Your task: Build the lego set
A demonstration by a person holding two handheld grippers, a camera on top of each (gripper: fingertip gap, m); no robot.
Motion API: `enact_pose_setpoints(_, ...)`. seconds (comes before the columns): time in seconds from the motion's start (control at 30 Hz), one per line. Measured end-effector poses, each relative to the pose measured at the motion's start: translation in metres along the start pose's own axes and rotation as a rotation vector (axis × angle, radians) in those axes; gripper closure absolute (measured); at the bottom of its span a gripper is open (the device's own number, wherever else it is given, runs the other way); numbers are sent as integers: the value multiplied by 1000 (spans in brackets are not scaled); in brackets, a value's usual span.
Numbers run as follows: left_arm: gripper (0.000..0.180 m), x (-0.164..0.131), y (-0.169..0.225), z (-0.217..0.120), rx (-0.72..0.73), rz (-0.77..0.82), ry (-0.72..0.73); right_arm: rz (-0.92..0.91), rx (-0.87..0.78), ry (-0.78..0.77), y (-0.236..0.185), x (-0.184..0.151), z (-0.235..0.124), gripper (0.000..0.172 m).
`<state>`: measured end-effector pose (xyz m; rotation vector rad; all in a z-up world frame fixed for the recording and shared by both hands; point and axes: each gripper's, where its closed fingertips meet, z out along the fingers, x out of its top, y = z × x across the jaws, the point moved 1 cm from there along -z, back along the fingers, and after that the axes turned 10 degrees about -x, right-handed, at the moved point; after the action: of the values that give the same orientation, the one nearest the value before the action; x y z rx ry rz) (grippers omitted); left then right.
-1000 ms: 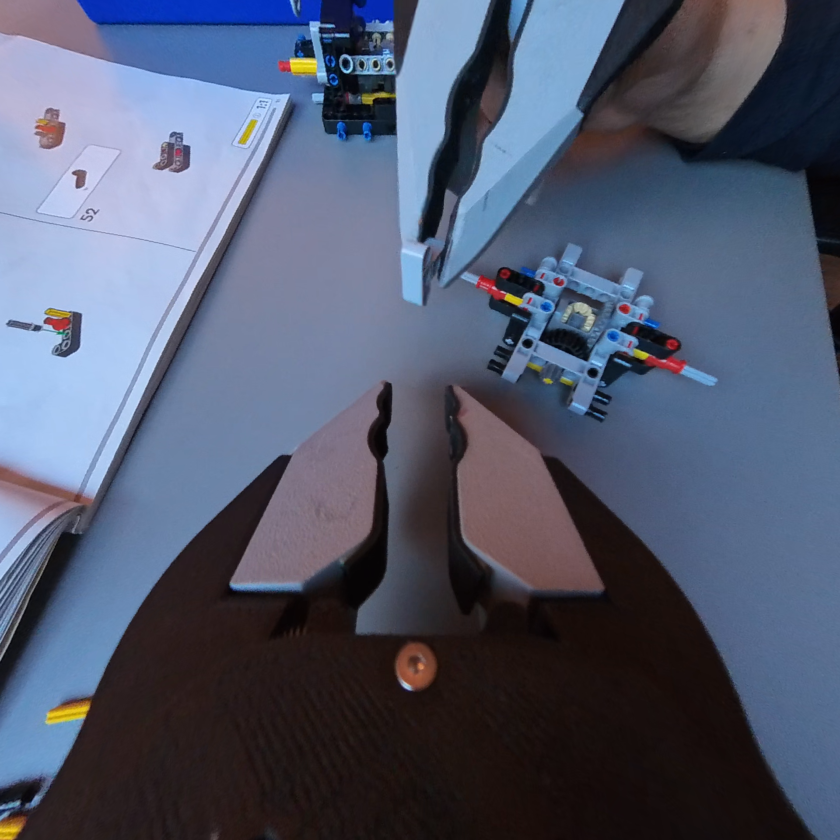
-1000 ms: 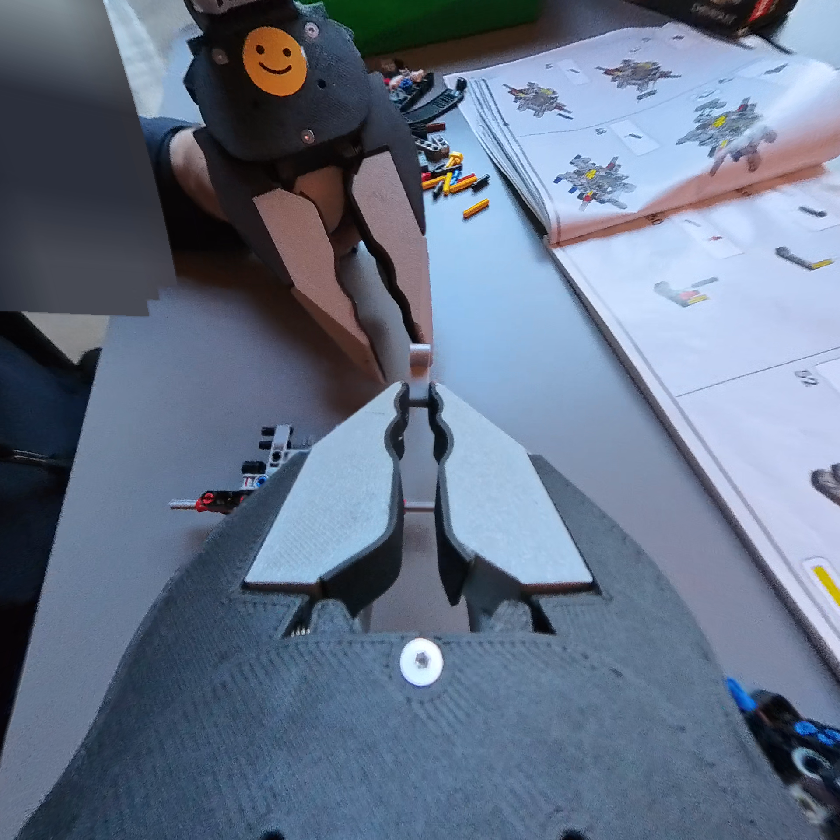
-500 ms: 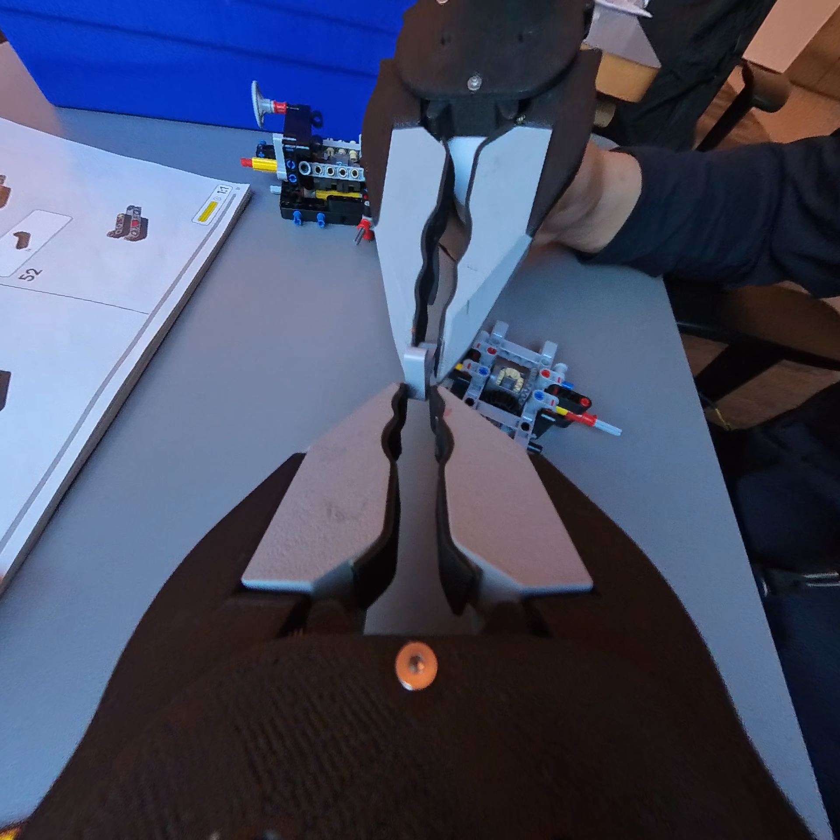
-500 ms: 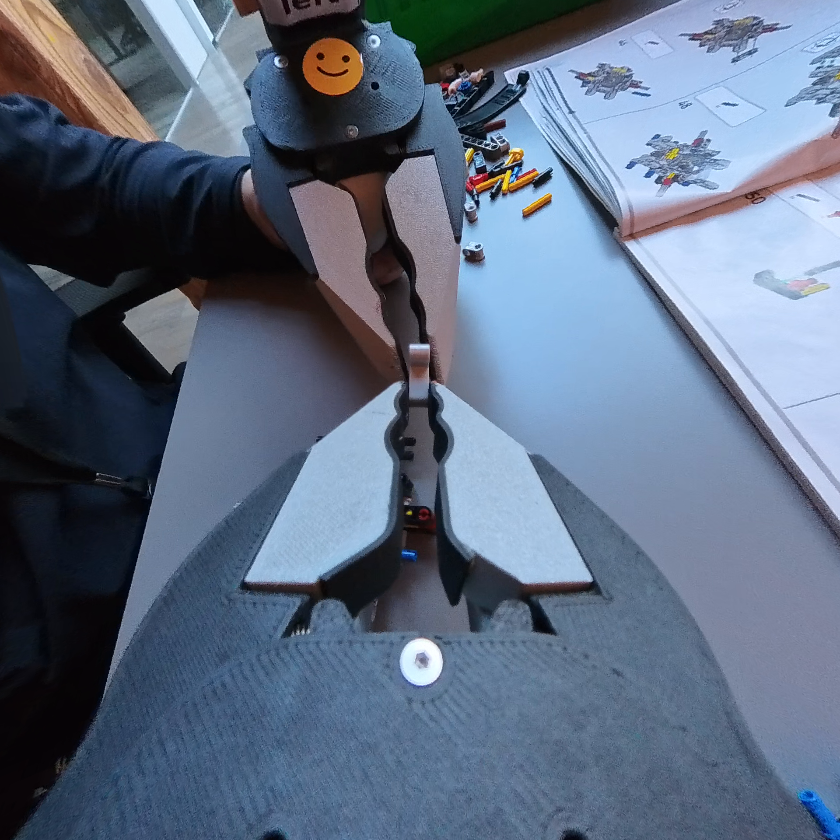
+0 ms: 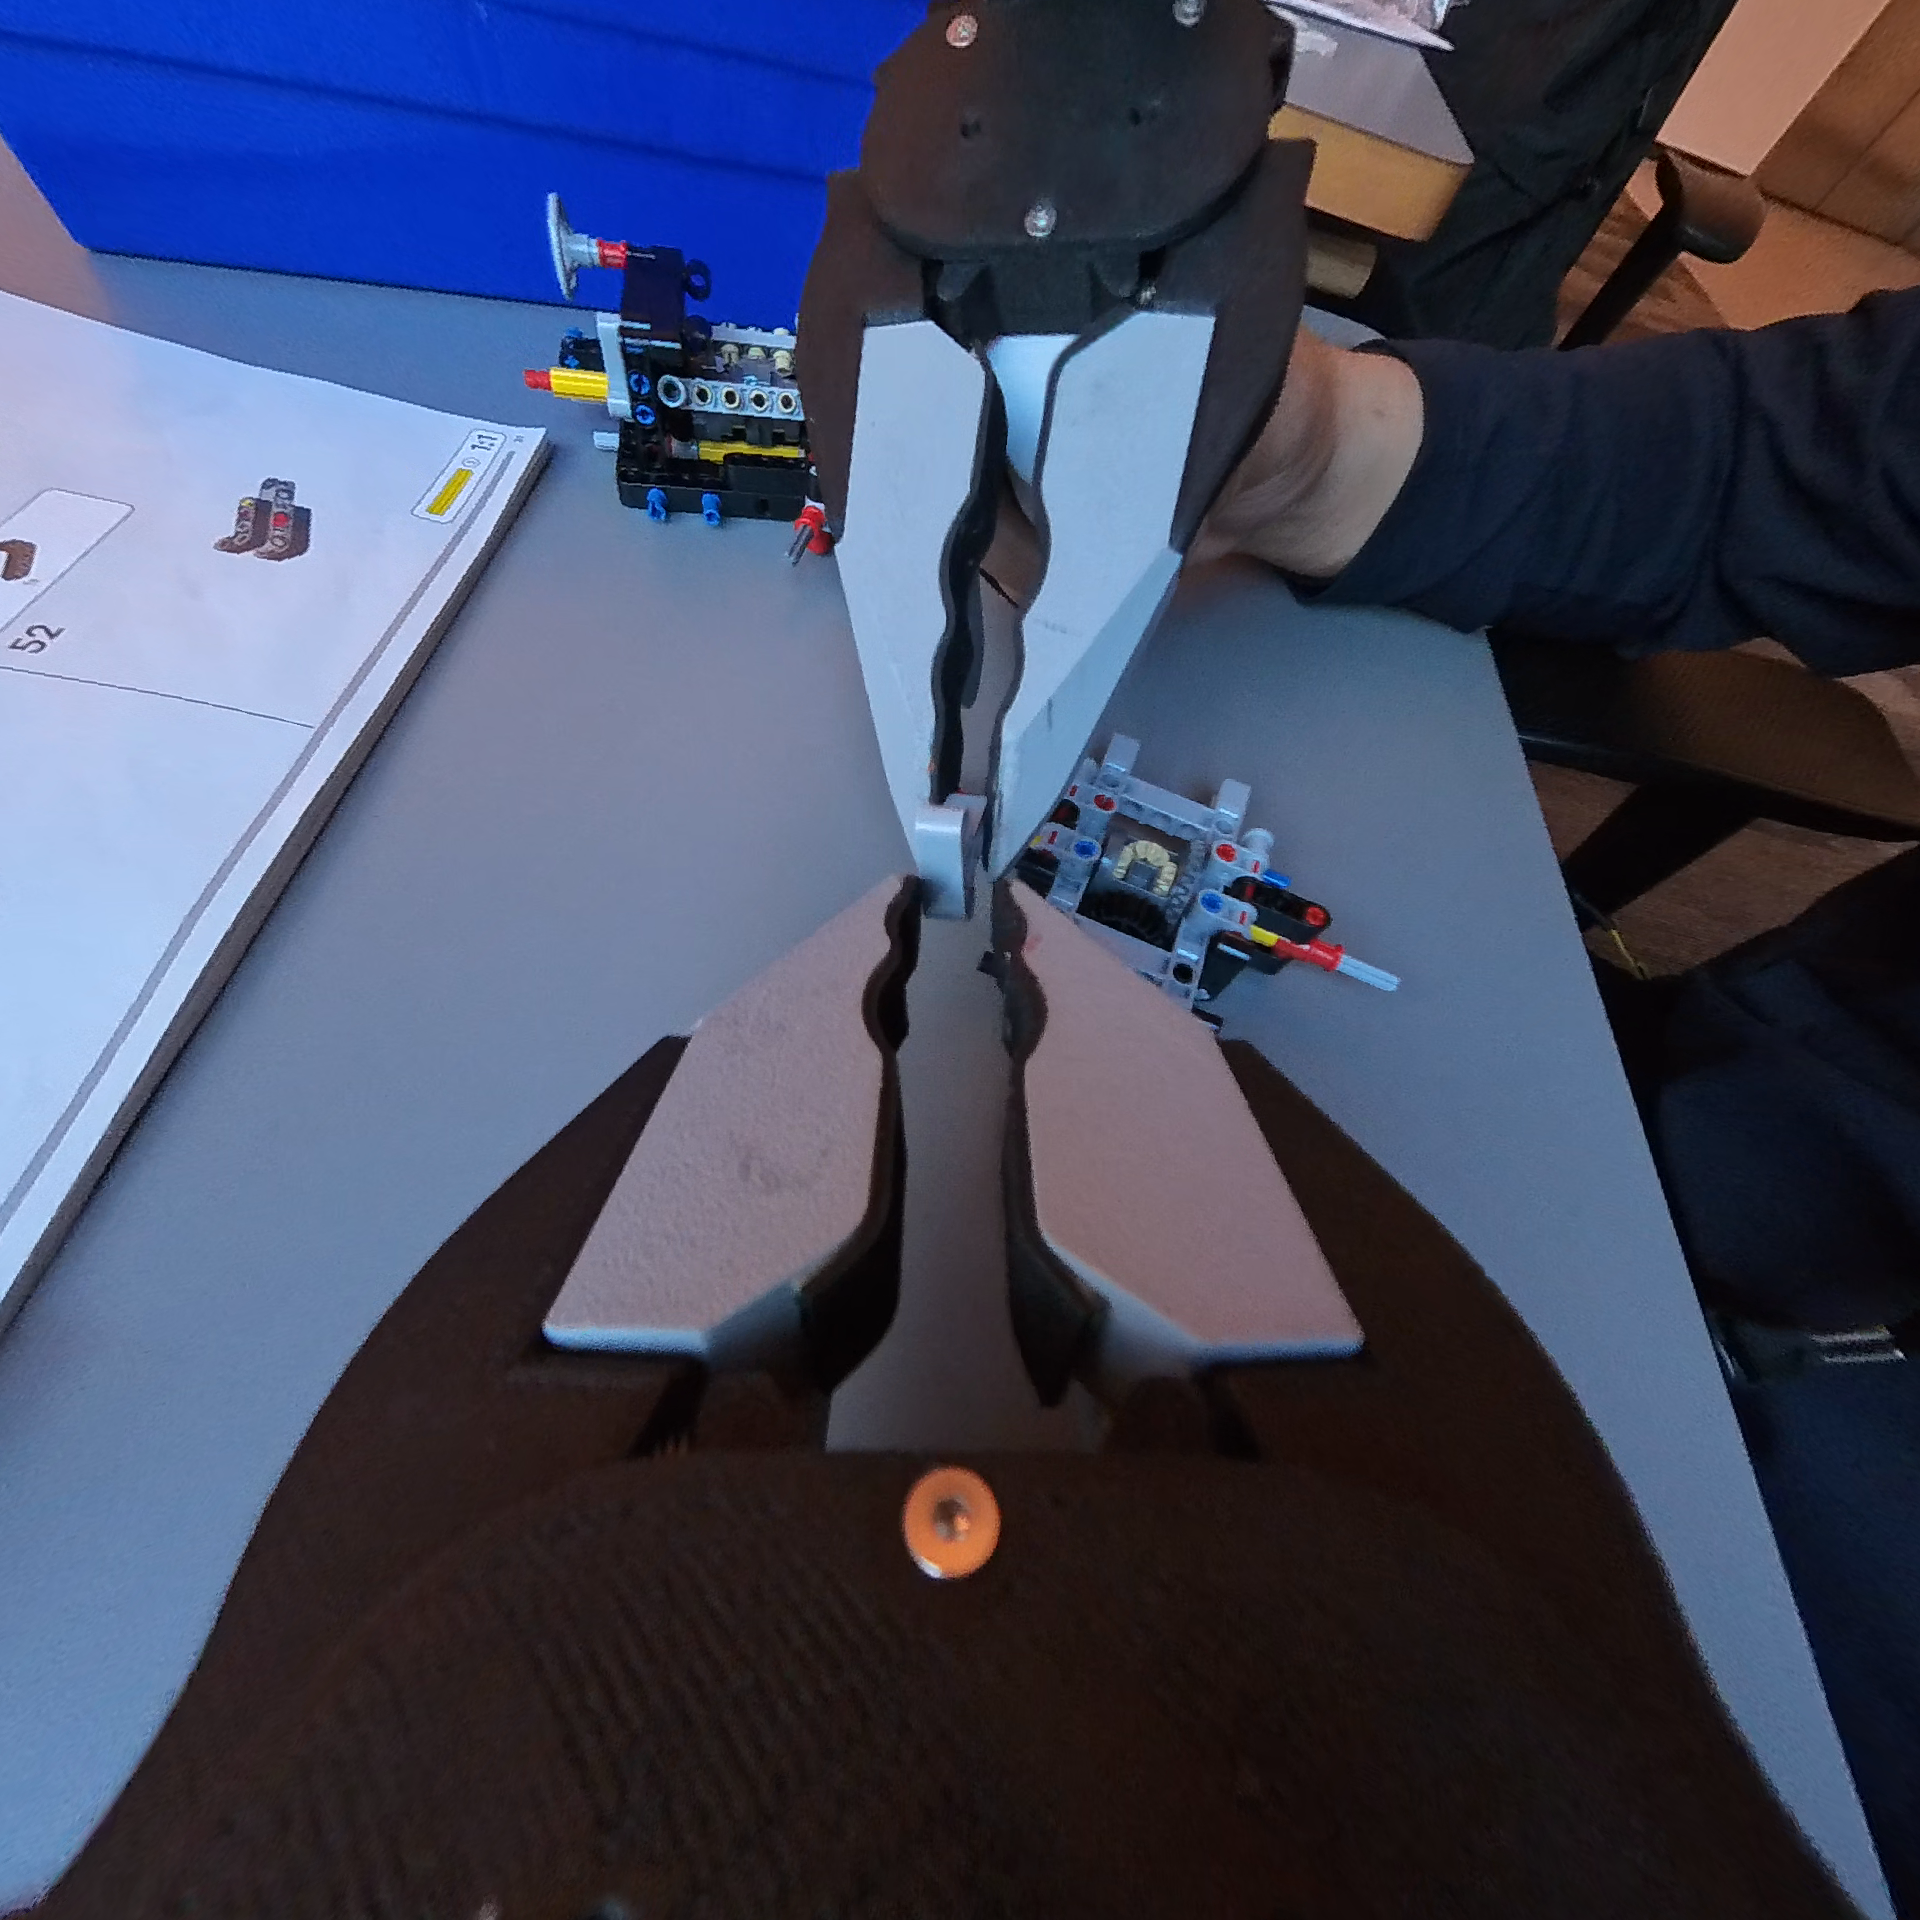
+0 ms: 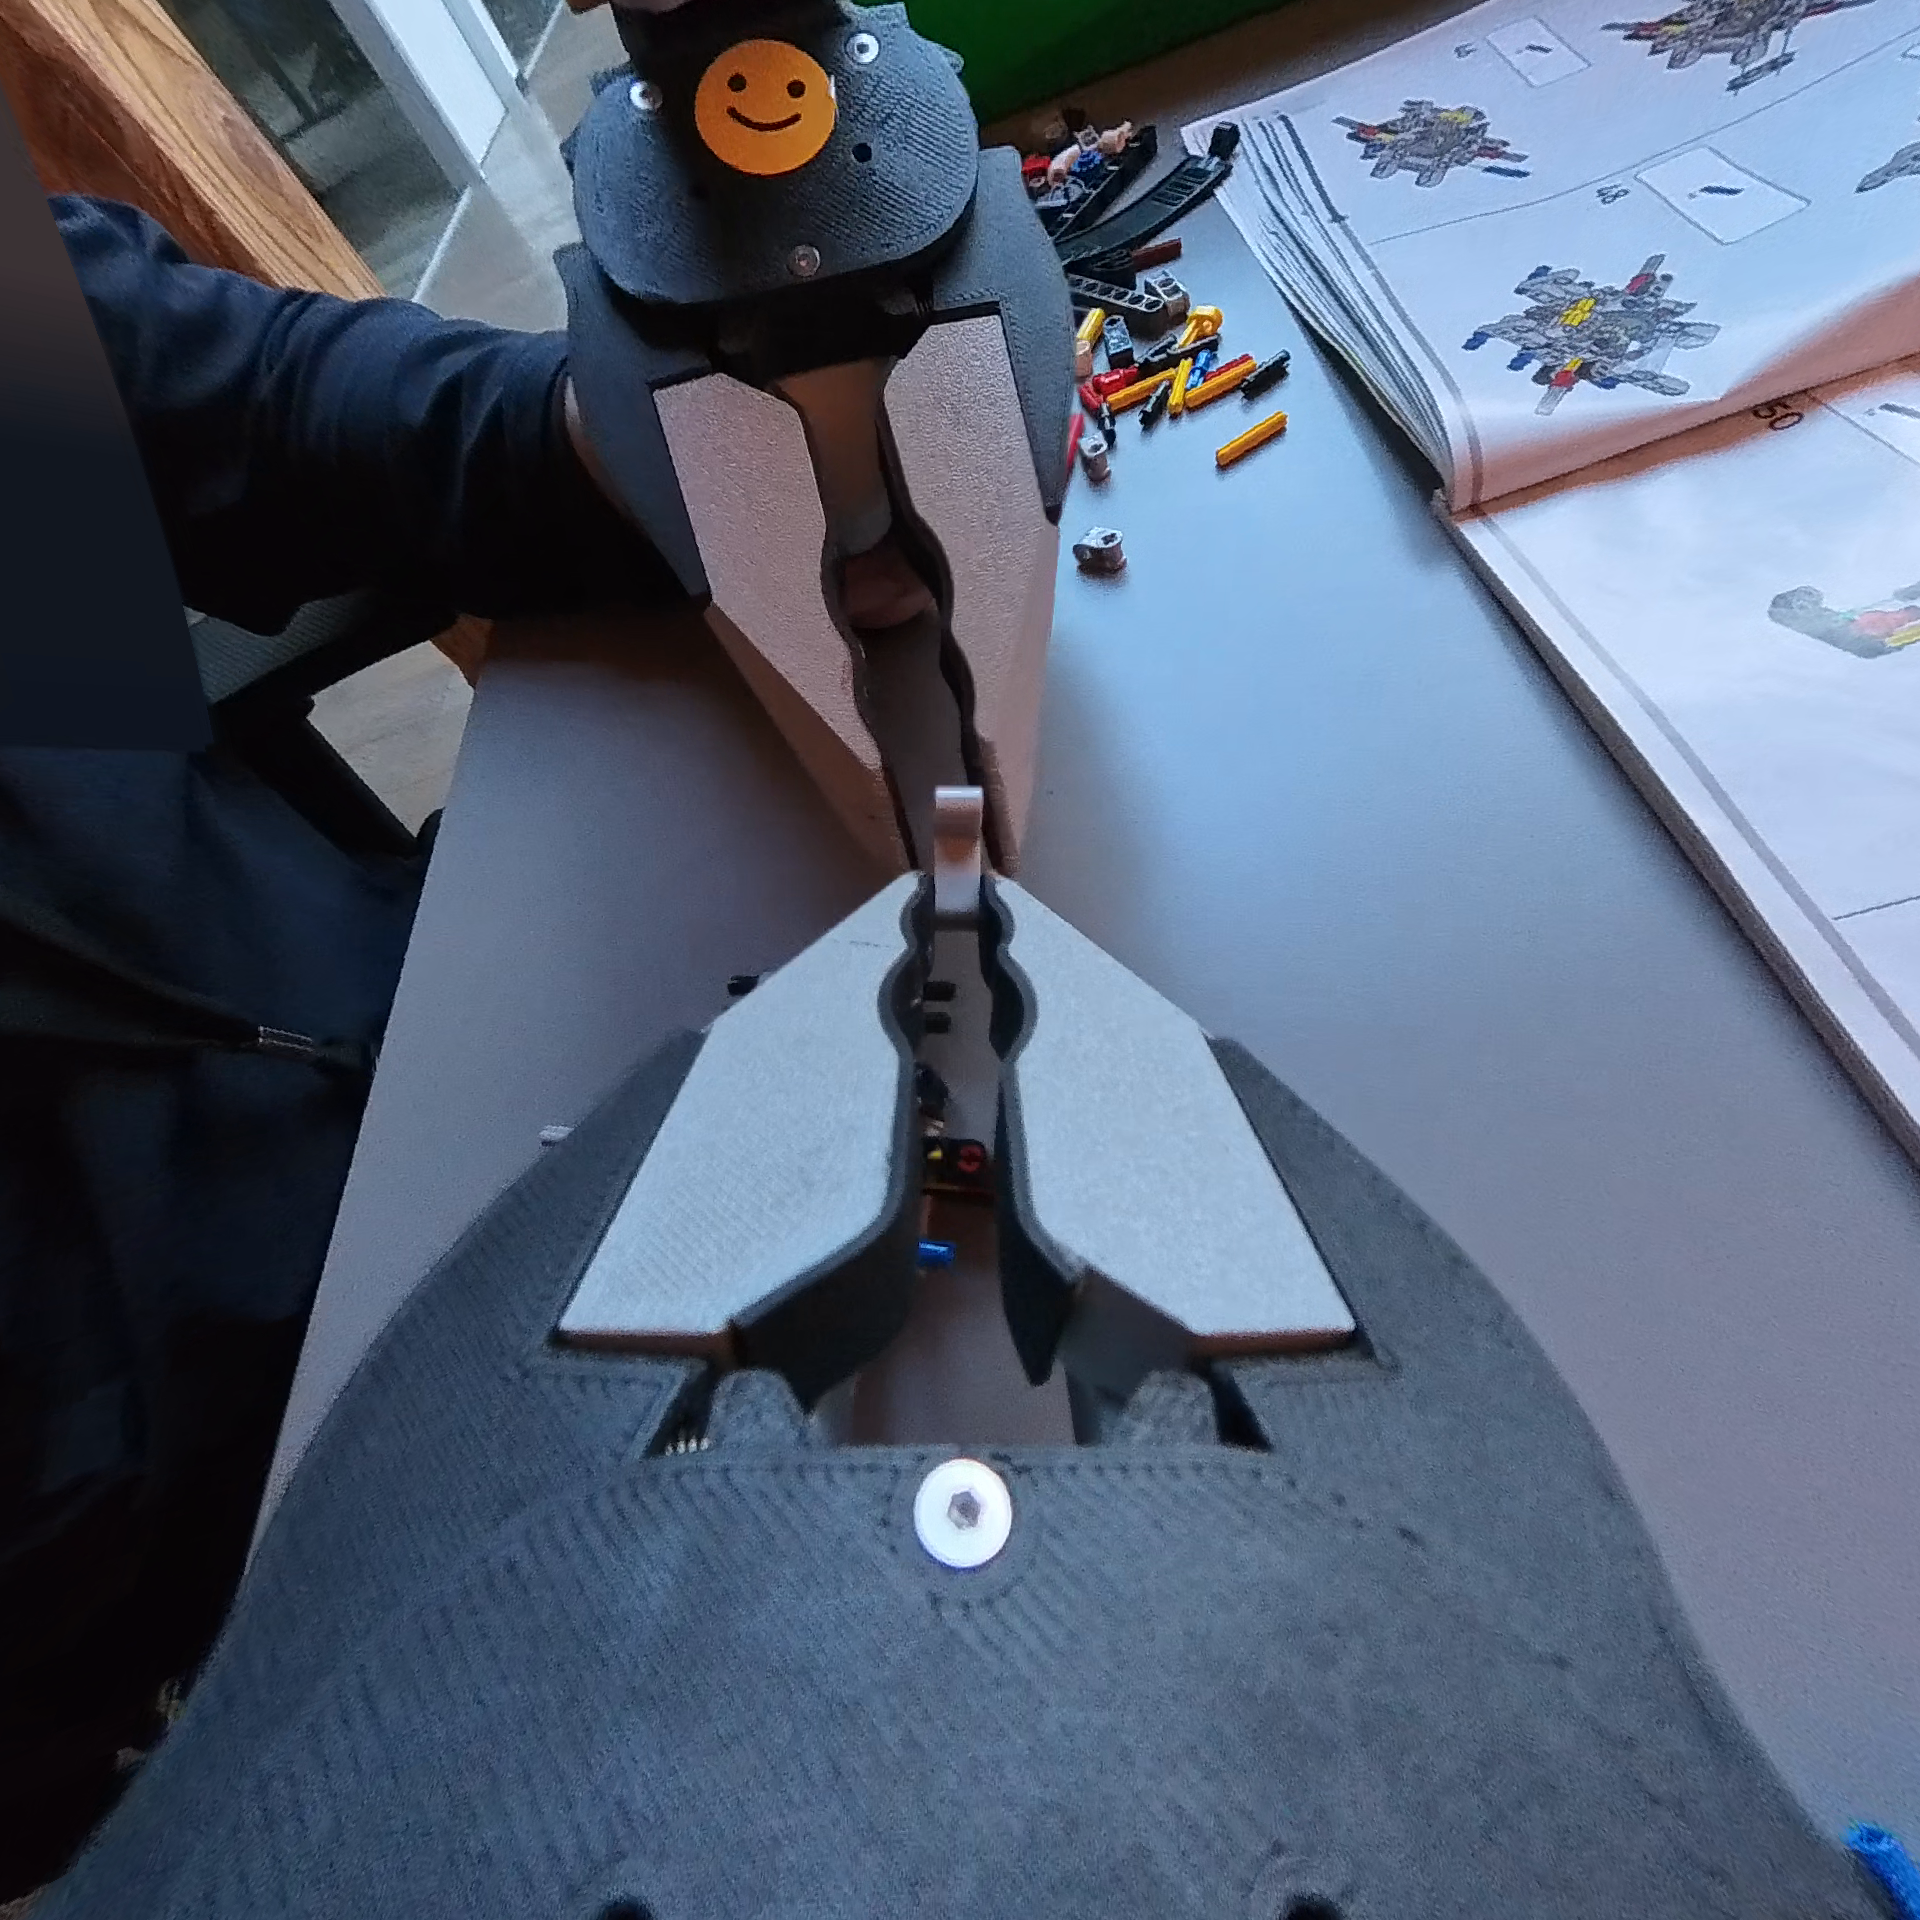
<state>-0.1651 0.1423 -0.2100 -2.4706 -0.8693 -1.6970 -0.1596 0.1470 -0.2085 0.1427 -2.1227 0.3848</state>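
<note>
My right gripper is shut on a small light grey brick piece that sticks out past its fingertips. In the left wrist view the right gripper points down at me with the same piece. My left gripper meets it tip to tip. The piece's free end sits between my left fingertips, close to one finger, with a gap to the other, so the left gripper is open. It also shows in the right wrist view. A grey frame assembly with a gear lies on the grey table just beyond.
An open instruction booklet lies to one side and shows in the right wrist view. A second black and grey assembly stands before a blue bin. Loose small parts and a grey connector lie near the booklet. Only a small space, under 4 cm, lies between the two pairs of fingers.
My left gripper moved up to the right gripper's piece and narrowed around its free end, then widened a little. The right gripper kept its hold on the piece throughout.
</note>
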Motion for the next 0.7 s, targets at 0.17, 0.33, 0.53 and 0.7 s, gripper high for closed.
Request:
enact_pose_setpoints(0.17, 170, 1, 0, -1, -2, -8, 9, -4, 0, 9, 1, 1, 0, 167)
enact_pose_setpoints(0.33, 174, 0, -2, -2, 13, -5, 5, -9, -5, 16, 2, 1, 0, 166)
enact_pose_setpoints(0.53, 174, -2, -2, -1, 21, -6, -8, -21, -13, 9, 3, -1, 1, 166)
enact_pose_setpoints(0.7, 175, -3, -2, 0, 22, -4, -20, -53, -28, 9, 3, -1, -1, 165)
